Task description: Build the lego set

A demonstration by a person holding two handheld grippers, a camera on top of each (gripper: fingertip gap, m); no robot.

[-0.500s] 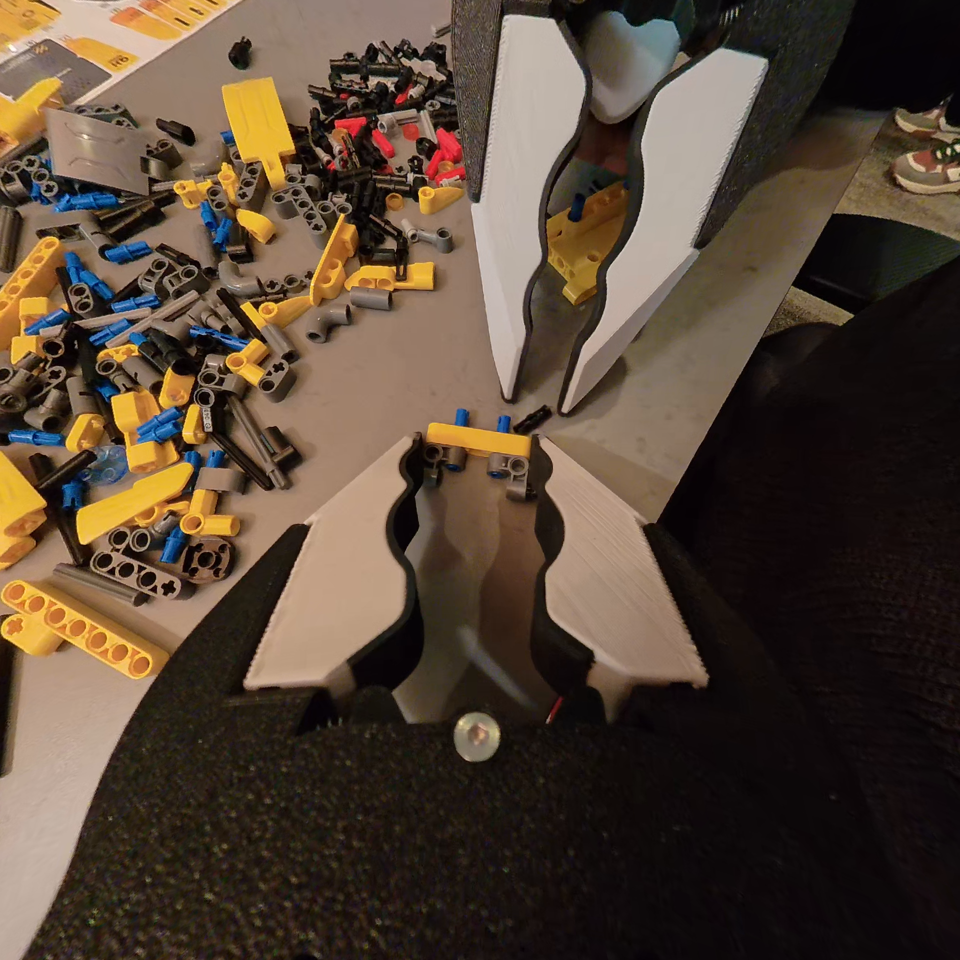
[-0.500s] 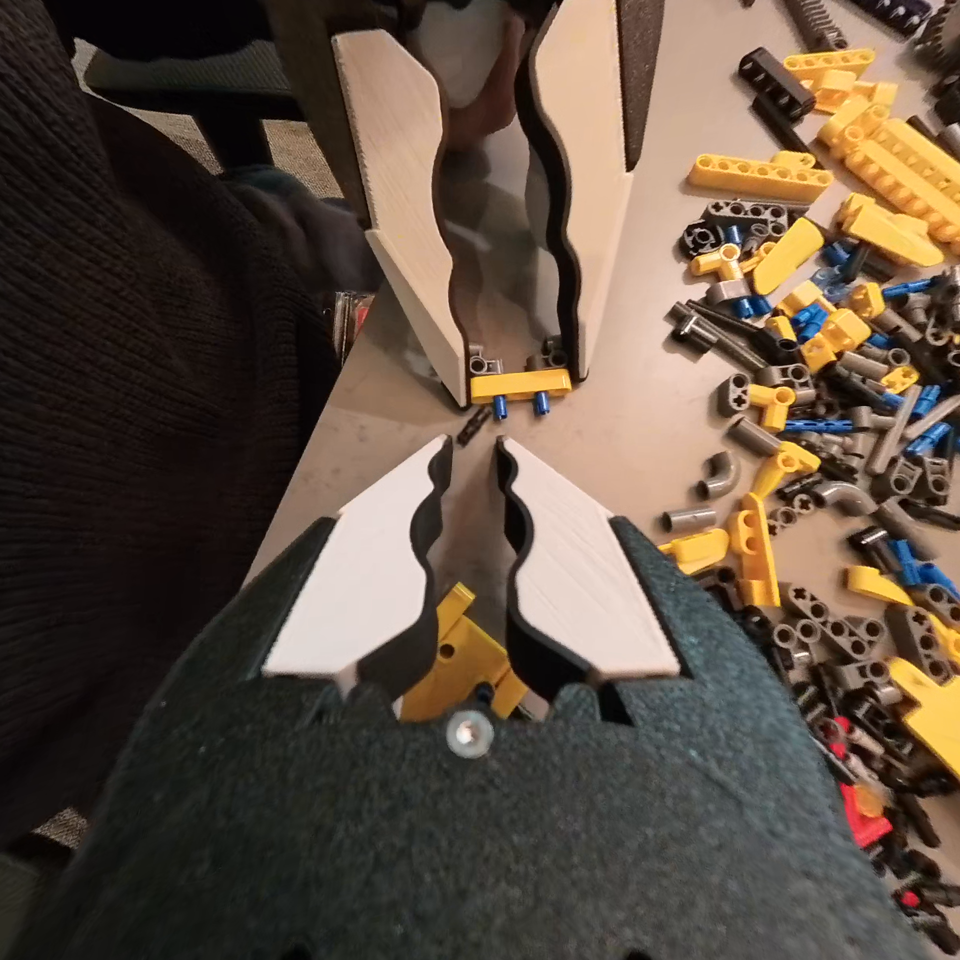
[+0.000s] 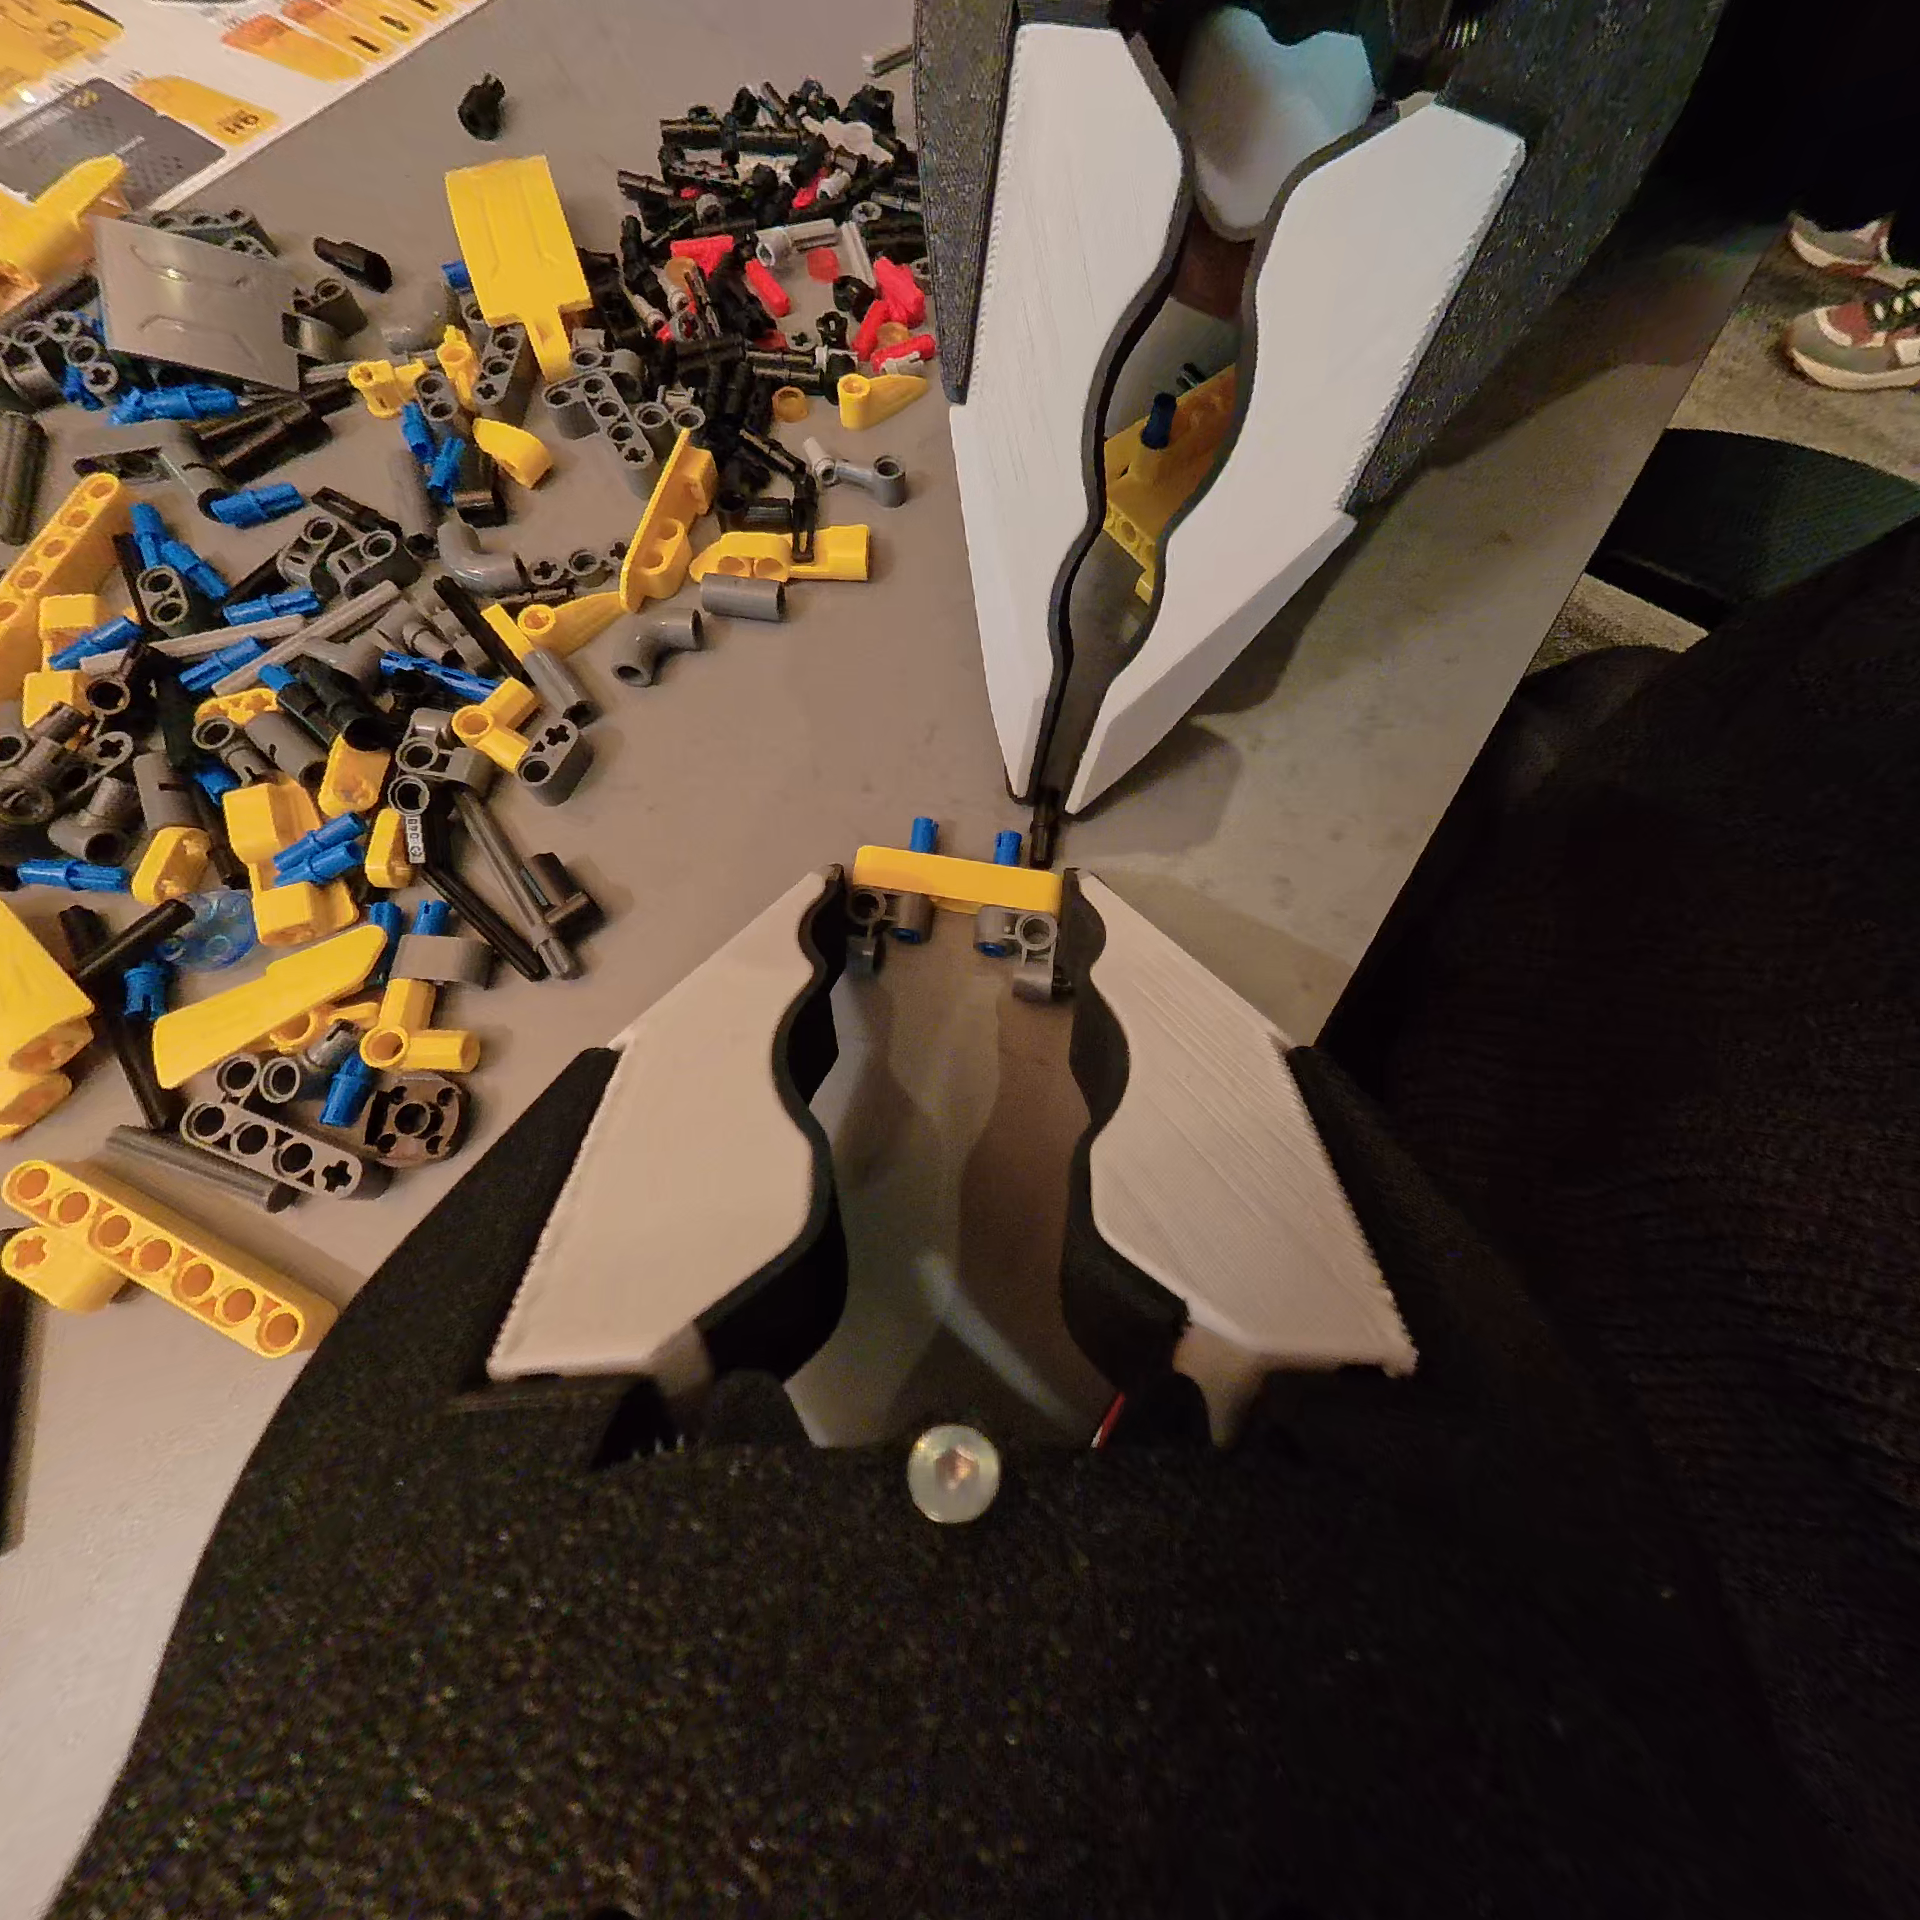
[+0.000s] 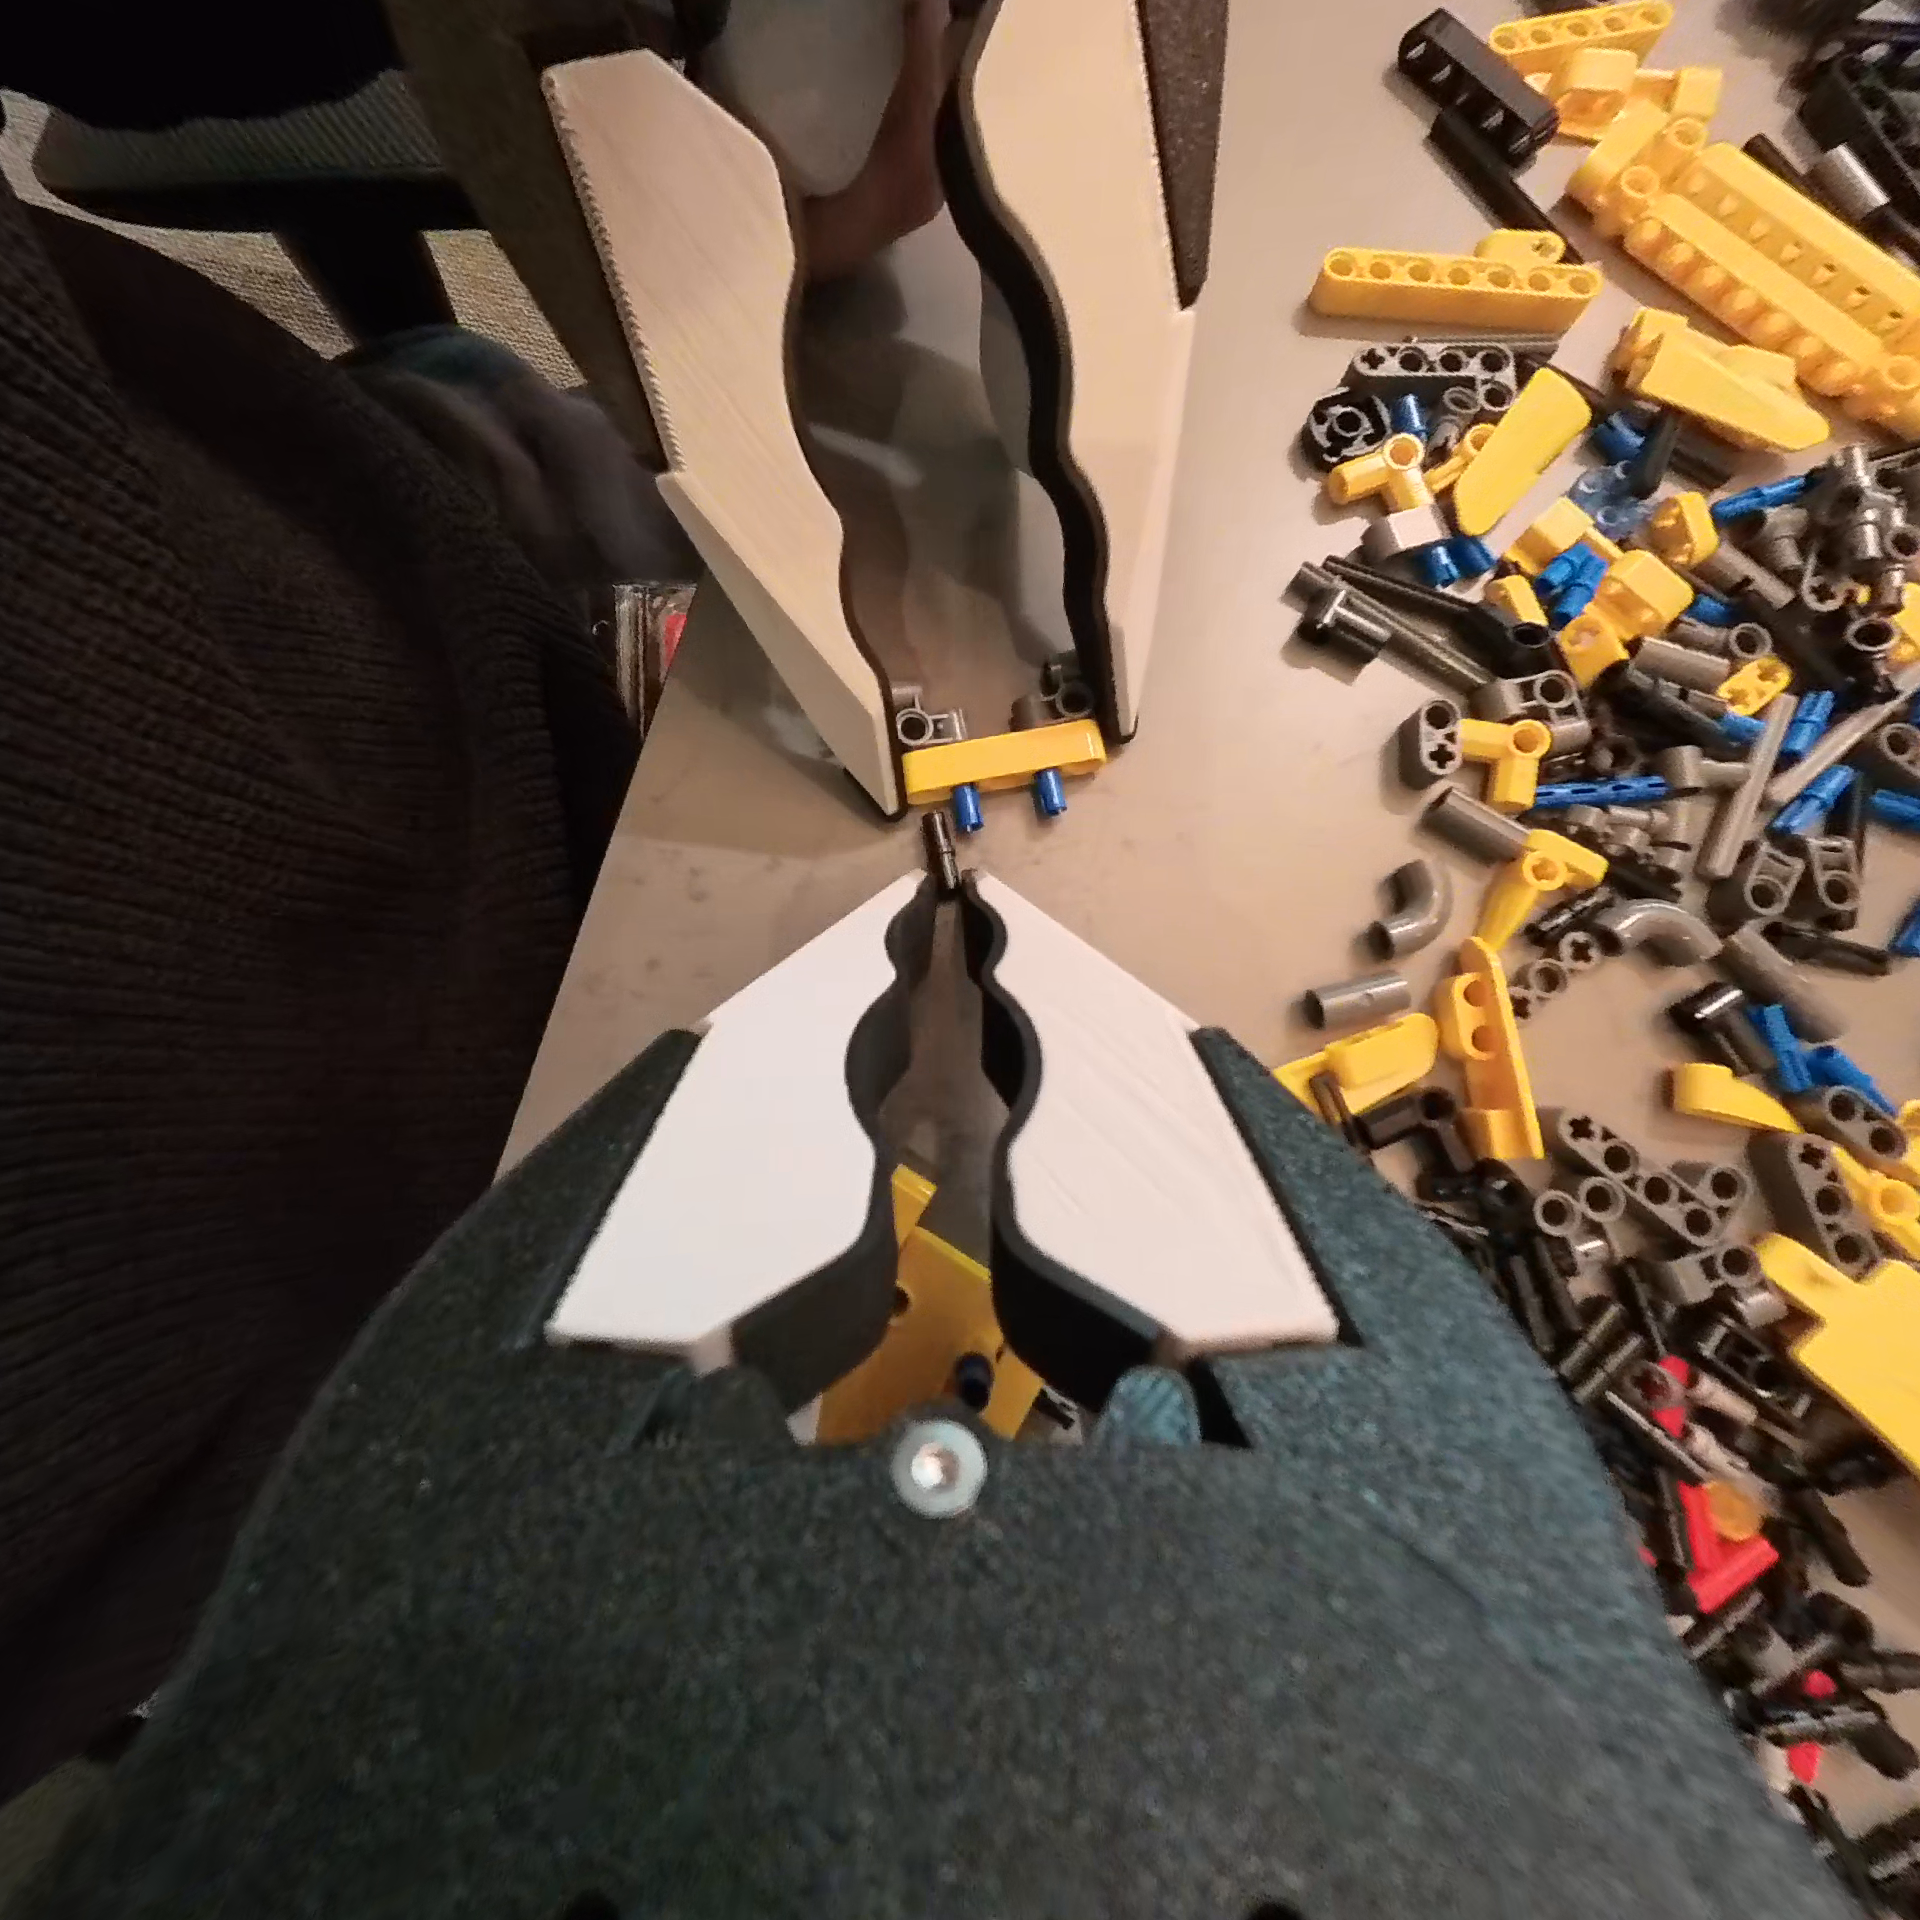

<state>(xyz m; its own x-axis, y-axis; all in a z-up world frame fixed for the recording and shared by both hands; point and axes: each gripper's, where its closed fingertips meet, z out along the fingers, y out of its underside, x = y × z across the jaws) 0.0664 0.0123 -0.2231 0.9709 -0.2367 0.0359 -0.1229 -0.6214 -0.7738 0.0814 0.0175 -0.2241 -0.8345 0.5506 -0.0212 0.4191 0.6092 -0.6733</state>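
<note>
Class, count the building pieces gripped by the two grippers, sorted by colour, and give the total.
Left gripper:
Yellow beam: 1
Blue pins: 2
Grey connectors: 2
Right gripper:
Black pin: 1
Total: 6

The left hand-held gripper (image 3: 956, 914) has a black, grainy body, two pale grey ribbed fingers (image 3: 717, 1122) with wavy black inner pads, a silver hex screw (image 3: 953, 1472) at the centre and a short red wire beside it. The right hand-held gripper (image 4: 948, 883) has the same build, with white fingers (image 4: 1101, 1132). The person wears a black knitted sleeve (image 4: 239, 831).
</note>
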